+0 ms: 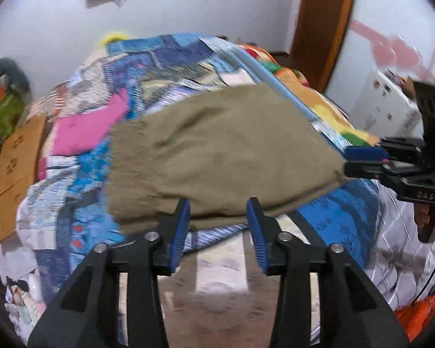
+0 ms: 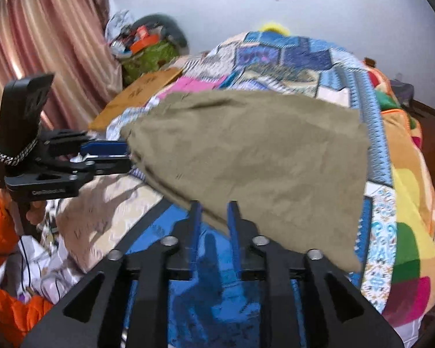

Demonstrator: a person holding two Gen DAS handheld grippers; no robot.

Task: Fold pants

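Pants (image 1: 217, 150) on the bed (image 1: 342, 217), a gripper at each near corner.

My left gripper (image 1: 219, 223) hangs released at the hem; my right gripper (image 2: 213, 217) pinches the corner (curtain (image 2: 43, 43) only in its view).

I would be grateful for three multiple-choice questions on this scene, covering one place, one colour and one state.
1. Where are the pants?
A. Over the patchwork quilt
B. On the floor
C. Hanging on the door

2. What colour are the pants?
A. Pink
B. Black
C. Khaki

3. What is the right gripper doing?
A. Pinching a corner of the pants
B. Gripping the cardboard
C. Hanging open, away from the cloth

Answers:
1 A: the pants spread above the patchwork quilt.
2 C: the cloth is plain khaki.
3 A: in the left wrist view the cloth narrows to a point between the fingers of the right gripper.
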